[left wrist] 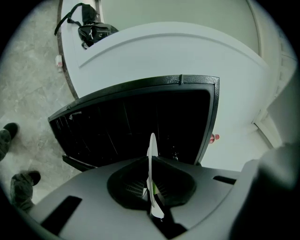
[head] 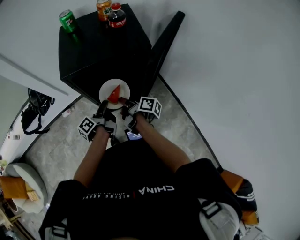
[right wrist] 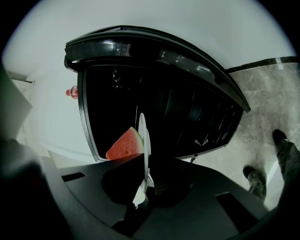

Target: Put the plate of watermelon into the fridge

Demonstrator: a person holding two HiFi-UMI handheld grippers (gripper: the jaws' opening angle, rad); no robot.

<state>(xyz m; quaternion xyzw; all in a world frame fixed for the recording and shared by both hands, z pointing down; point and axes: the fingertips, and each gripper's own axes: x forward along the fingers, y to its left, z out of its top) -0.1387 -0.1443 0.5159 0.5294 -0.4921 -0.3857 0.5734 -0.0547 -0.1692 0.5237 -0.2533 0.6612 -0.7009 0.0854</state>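
One red triangular watermelon wedge (head: 114, 96) on round white plate (head: 108, 87).

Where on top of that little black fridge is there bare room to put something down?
The black fridge top is bare across its middle and near edge, in front of the green can, orange can and dark cola bottle, which crowd its far edge.
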